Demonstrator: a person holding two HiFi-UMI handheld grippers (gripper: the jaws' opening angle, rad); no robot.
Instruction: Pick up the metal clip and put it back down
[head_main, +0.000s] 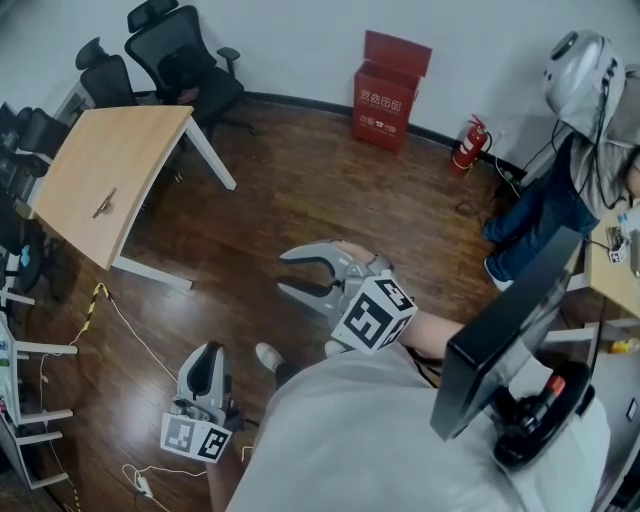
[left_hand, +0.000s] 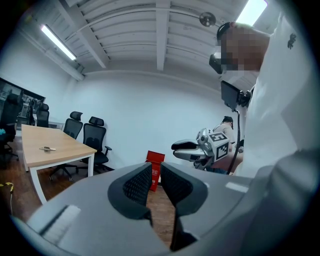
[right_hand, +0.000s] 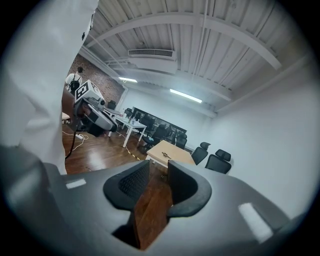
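Note:
The metal clip (head_main: 104, 203) lies on the light wooden table (head_main: 120, 150) at the far left; it also shows as a small sliver (left_hand: 47, 148) in the left gripper view and as a speck (right_hand: 166, 155) in the right gripper view. My right gripper (head_main: 284, 272) is held out over the floor, well short of the table, jaws open and empty (right_hand: 157, 175). My left gripper (head_main: 205, 372) hangs low by my side. Its jaws (left_hand: 155, 175) stand a narrow gap apart with nothing between them.
Black office chairs (head_main: 180, 60) stand behind the table. A red box (head_main: 388, 90) and a fire extinguisher (head_main: 470, 145) are by the back wall. Cables (head_main: 120, 320) trail over the wooden floor. At the right are a seated person (head_main: 560, 190) and a monitor (head_main: 505, 335).

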